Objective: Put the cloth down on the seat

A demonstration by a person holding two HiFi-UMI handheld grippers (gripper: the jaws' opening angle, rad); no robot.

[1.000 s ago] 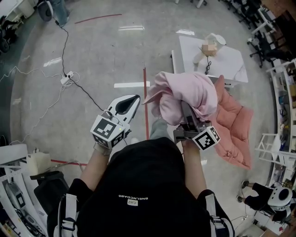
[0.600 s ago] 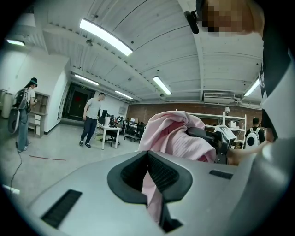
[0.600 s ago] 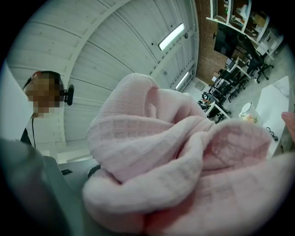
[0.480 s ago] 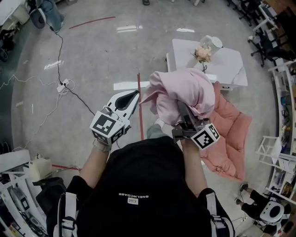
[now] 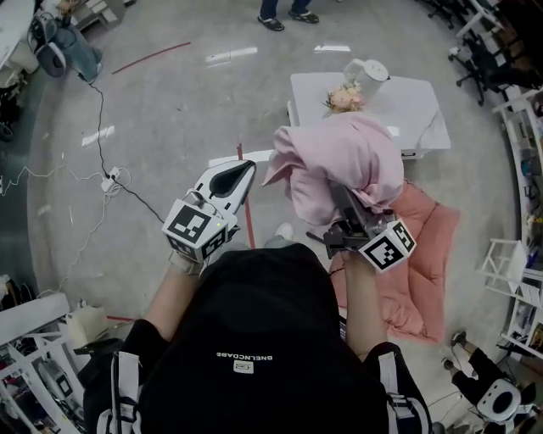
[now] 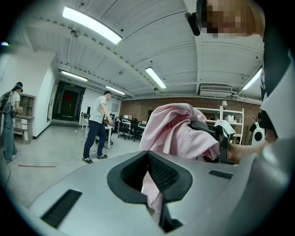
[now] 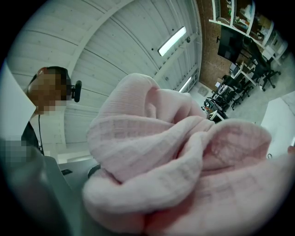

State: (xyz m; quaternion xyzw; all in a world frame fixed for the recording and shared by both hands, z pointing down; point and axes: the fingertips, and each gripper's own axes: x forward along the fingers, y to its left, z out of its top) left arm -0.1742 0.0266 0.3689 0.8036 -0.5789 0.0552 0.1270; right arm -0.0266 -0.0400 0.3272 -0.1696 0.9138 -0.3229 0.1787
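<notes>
A bundled pink cloth [image 5: 344, 165] rides on my right gripper [image 5: 346, 203], which is shut on it. The cloth hides those fingertips and fills the right gripper view [image 7: 184, 156]. My left gripper [image 5: 242, 174] is held just left of the cloth's hanging corner, its black pads meeting at the tip. In the left gripper view, pink shows through the slit [image 6: 151, 193] between the pads, and the cloth [image 6: 184, 133] bulks ahead to the right. The seat, a salmon-pink cushioned chair [image 5: 428, 254], lies on the floor to the lower right of my right gripper.
A white table [image 5: 416, 106] with flowers [image 5: 344, 97] and a white vessel [image 5: 369, 69] stands just beyond the cloth. Cables [image 5: 110, 178] and a red tape line [image 5: 248, 225] cross the floor on the left. A person [image 5: 280, 10] stands farther off. Shelving [image 5: 526, 119] lines the right side.
Both grippers have travelled forward with the cloth. The white table and the seat have come nearer, and the seat now lies closer beneath my right gripper. Neither grip has changed.
</notes>
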